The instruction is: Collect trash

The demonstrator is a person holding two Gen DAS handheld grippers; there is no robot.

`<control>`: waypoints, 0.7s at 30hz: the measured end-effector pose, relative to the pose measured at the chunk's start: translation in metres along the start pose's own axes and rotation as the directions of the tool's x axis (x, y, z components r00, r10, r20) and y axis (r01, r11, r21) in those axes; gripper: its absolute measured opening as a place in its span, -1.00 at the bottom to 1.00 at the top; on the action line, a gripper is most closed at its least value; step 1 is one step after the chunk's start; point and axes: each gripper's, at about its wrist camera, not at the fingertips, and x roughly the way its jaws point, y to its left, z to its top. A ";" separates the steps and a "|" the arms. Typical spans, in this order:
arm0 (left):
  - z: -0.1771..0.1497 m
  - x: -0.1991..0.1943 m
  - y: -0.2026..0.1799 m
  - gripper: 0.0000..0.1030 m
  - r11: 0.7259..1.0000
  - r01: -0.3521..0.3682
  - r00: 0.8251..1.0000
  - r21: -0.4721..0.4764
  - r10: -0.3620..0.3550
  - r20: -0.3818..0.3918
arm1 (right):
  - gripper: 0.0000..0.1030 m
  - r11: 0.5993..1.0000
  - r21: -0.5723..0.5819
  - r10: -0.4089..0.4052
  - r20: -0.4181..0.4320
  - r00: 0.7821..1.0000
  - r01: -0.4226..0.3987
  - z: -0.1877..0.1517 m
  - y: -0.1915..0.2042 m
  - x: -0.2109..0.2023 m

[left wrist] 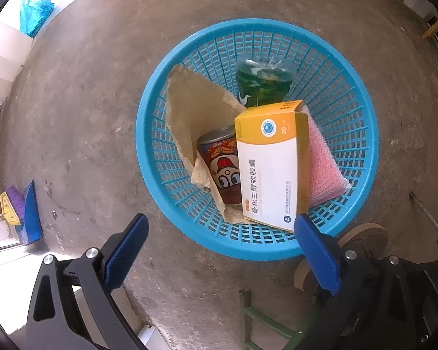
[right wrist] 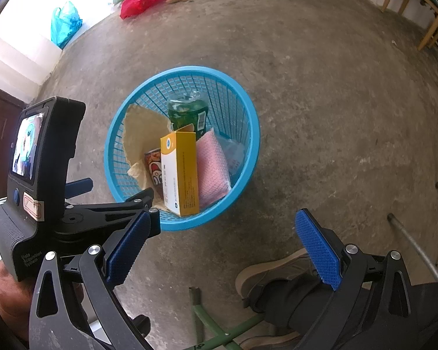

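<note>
A blue mesh basket [left wrist: 356, 110] [right wrist: 242, 110] stands on the concrete floor. Inside it lie a yellow-and-white medicine box [left wrist: 268, 169] [right wrist: 181, 172], a cartoon-printed can [left wrist: 223, 166] [right wrist: 154, 166], a green plastic bottle [left wrist: 262, 84] [right wrist: 187, 115], a pink sponge cloth [left wrist: 324, 163] [right wrist: 213, 166] and brown paper [left wrist: 189, 105] [right wrist: 140, 128]. My left gripper [left wrist: 220, 227] hangs open just above the basket's near rim, with nothing between its fingers. My right gripper [right wrist: 222, 224] is open too, higher and to the right of the basket. The left tool's body [right wrist: 43, 175] fills the left of the right wrist view.
A broom and blue dustpan [left wrist: 26, 210] lie at the left. A blue plastic bag [left wrist: 35, 11] [right wrist: 64, 23] and a red bag [right wrist: 143, 0] sit by the far wall. A person's shoe [right wrist: 274, 280] and a green metal frame [right wrist: 216, 329] are near the bottom. Wooden furniture legs [right wrist: 429, 29] stand far right.
</note>
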 end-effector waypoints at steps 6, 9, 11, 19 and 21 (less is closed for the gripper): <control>0.001 0.001 0.000 0.89 1.000 0.000 1.000 0.003 0.000 0.000 | 0.85 1.000 0.001 -0.002 -0.005 1.000 0.002 0.001 -0.001 0.001; 0.001 0.001 -0.001 0.89 1.000 -0.006 1.000 0.010 0.005 0.002 | 0.85 1.000 0.001 -0.003 -0.007 1.000 0.003 0.001 -0.001 0.001; 0.000 0.001 -0.002 0.89 1.000 -0.004 1.000 0.008 0.004 0.000 | 0.85 1.000 0.002 -0.003 -0.007 1.000 0.003 0.001 -0.001 0.001; 0.000 0.002 -0.001 0.89 1.000 -0.004 1.000 0.008 0.004 0.000 | 0.85 1.000 0.001 -0.004 -0.008 1.000 0.004 0.000 -0.001 0.001; 0.000 0.002 -0.002 0.89 1.000 -0.005 1.000 0.008 0.005 0.000 | 0.85 1.000 0.002 -0.003 -0.008 1.000 0.003 0.000 -0.001 0.001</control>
